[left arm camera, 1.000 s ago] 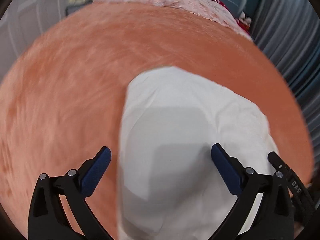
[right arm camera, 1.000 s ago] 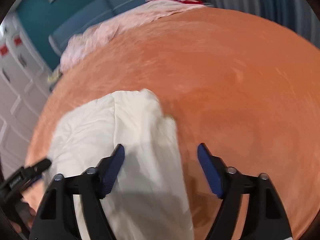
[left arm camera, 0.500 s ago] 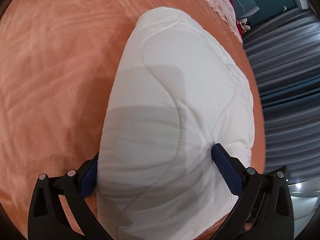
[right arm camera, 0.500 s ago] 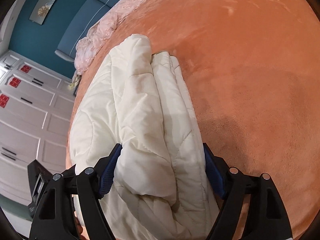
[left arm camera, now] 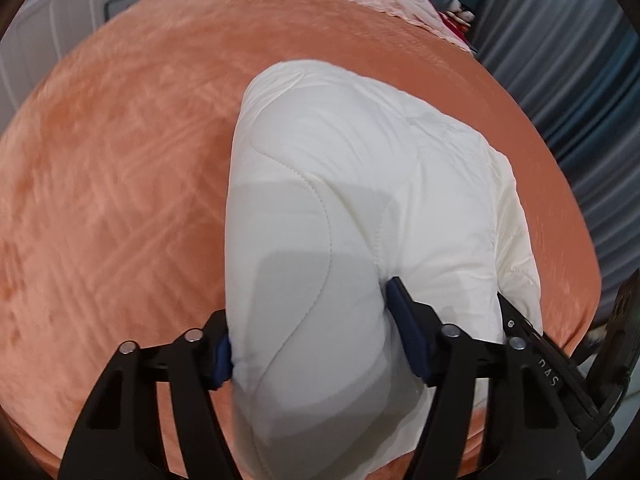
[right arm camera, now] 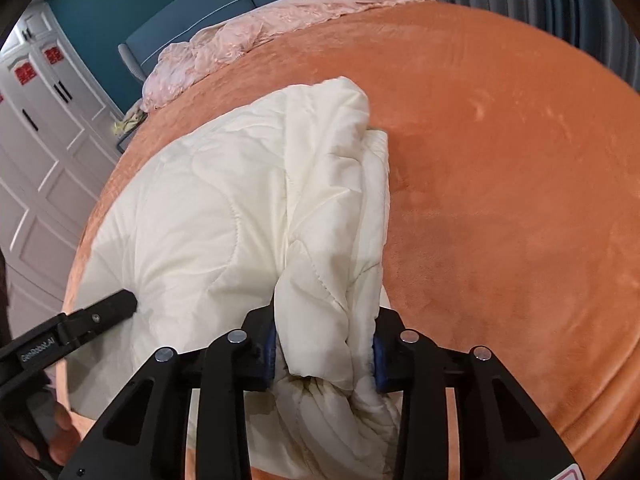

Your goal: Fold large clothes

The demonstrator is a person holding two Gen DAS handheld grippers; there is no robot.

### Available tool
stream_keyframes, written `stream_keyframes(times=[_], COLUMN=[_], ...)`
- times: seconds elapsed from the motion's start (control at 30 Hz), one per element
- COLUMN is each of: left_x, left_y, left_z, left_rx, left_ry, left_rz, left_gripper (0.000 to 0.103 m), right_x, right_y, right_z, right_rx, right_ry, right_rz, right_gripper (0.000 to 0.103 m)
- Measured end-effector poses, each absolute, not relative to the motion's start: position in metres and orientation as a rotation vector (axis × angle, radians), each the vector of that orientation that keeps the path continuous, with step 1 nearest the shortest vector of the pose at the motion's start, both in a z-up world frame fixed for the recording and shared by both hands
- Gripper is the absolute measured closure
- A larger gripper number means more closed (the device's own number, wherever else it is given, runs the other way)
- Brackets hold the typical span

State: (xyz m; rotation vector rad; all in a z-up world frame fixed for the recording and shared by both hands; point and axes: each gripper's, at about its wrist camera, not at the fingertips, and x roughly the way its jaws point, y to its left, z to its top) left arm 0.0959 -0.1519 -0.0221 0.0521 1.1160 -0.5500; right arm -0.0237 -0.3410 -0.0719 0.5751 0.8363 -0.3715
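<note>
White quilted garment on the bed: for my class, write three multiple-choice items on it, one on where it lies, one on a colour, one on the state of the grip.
1. Where does the white quilted garment lie?
A. on the orange bedspread
B. on the floor
C. on a chair

2. What colour is the crumpled bedding at the far end?
A. green
B. pale pink
C. black

3. What is between the pads of the right gripper?
A. nothing
B. a hanger
C. a bunched fold of the garment

Key: 1 A, orange bedspread surrounds it; 2 B, it looks pink; 3 C, fabric fills the closing jaws, as with the left gripper.
</note>
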Motion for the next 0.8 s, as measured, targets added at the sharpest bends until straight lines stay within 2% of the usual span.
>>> stream_keyframes(times=[0.43, 0.8], left_x=[0.06, 0.02], left_y=[-0.151, -0.122], left_z=[0.038, 0.121], left_rx=[0.136, 0.091], left_ry=[0.945, 0.734], left_rz=[-0.622, -0.694], left_gripper=[0.051, 0.053], right_x=[-0.074, -0.114], right_y=[-0.326, -0.293], right_z=[-0.028, 0.059], right_rx=[0.537, 0.428], right_ry=[0.733, 0.518], right_rz=[-0.381, -0.379], right_gripper=[0.073, 0.073])
